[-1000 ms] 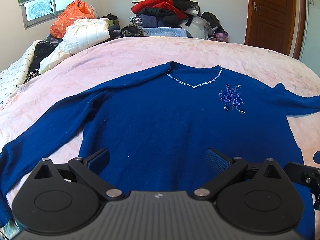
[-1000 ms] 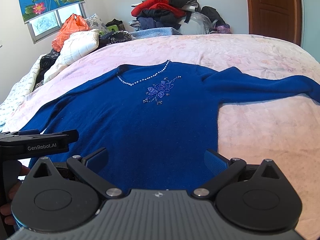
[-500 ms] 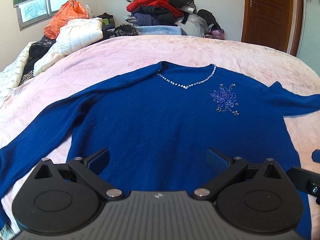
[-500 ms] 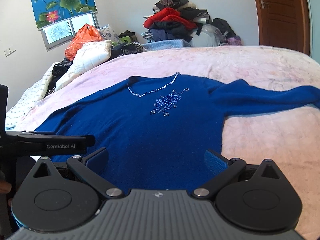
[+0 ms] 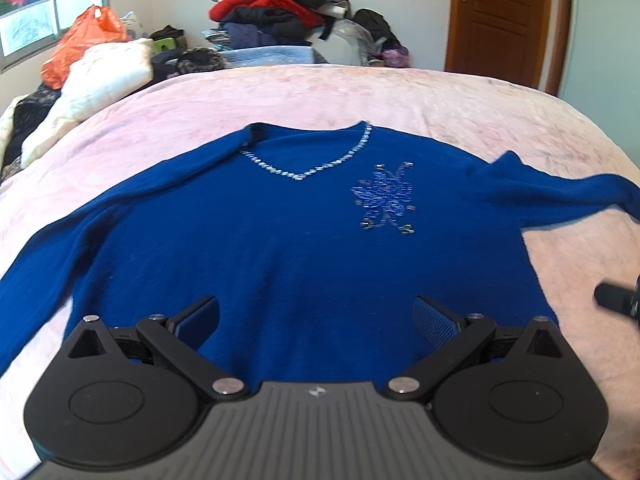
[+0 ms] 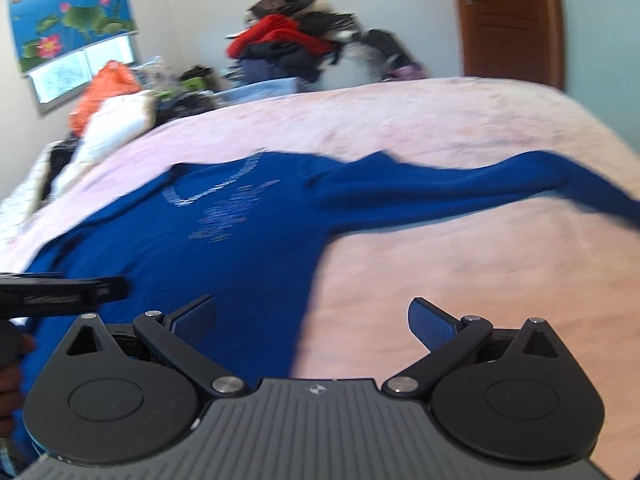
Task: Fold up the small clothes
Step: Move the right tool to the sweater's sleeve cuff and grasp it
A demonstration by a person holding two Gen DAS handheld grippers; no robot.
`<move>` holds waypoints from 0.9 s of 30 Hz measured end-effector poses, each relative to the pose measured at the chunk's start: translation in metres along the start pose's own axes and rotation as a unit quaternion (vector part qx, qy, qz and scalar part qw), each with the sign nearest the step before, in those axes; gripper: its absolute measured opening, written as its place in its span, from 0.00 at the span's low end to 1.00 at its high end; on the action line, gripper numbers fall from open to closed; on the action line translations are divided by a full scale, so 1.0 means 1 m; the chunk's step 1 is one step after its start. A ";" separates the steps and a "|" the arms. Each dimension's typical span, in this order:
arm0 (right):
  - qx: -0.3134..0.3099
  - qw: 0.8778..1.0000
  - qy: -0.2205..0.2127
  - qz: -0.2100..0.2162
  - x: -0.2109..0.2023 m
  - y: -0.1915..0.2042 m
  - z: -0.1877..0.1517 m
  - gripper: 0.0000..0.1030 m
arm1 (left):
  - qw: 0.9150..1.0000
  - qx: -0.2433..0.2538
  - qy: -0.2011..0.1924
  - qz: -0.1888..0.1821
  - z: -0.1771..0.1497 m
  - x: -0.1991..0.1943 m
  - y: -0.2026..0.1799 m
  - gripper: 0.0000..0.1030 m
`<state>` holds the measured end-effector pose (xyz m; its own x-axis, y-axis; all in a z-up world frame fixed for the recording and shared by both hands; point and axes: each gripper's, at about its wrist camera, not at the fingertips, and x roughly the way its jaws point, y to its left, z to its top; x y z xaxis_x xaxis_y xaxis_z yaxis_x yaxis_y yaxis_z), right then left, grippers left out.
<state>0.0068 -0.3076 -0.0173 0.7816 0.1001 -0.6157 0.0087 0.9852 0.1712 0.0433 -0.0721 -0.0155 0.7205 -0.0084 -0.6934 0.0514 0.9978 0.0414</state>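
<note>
A blue long-sleeved sweater (image 5: 288, 248) lies flat and face up on the pink bedspread (image 5: 360, 92), with a beaded V-neck and a beaded flower (image 5: 386, 198) on the chest. Both sleeves spread outward. My left gripper (image 5: 316, 316) hovers open over the lower hem, nothing between its fingers. My right gripper (image 6: 312, 320) is open too, over the sweater's (image 6: 224, 256) right side edge, half above blue fabric and half above bedspread (image 6: 460, 264). The right sleeve (image 6: 480, 188) stretches away to the right. The right wrist view is motion-blurred.
A heap of clothes (image 5: 280, 12) is stacked at the far end of the bed. White bedding (image 5: 96, 80) and an orange bag (image 5: 84, 40) sit at far left. A wooden door (image 5: 500, 20) stands at the back right. The other gripper's tip (image 5: 616, 300) shows at the right edge.
Both grippers drew back and rose a little. The right gripper swung to the right, so the sweater's side edge and more bedspread now lie beneath it. Both stayed open.
</note>
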 end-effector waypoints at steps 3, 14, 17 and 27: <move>-0.002 0.999 -0.015 -0.050 0.005 -0.032 0.004 1.00 | 1.000 0.010 0.001 -0.006 0.002 0.003 -0.007 1.00; -0.131 0.949 -0.050 -0.281 0.029 -0.147 0.021 0.88 | 0.999 0.028 0.022 -0.012 0.004 0.017 -0.023 1.00; -0.145 0.944 -0.027 -0.296 0.044 -0.168 0.024 0.78 | 0.999 0.037 0.025 -0.013 0.004 0.019 -0.027 1.00; -0.101 0.957 0.034 -0.270 0.062 -0.218 0.040 0.17 | 0.998 0.050 0.038 -0.004 0.005 0.027 -0.034 1.00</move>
<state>0.0779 -0.5213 -0.0622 0.6544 -0.4287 -0.6228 0.2736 0.9022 -0.3335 0.0643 -0.1066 -0.0321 0.6650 -0.0081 -0.7468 0.1295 0.9860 0.1046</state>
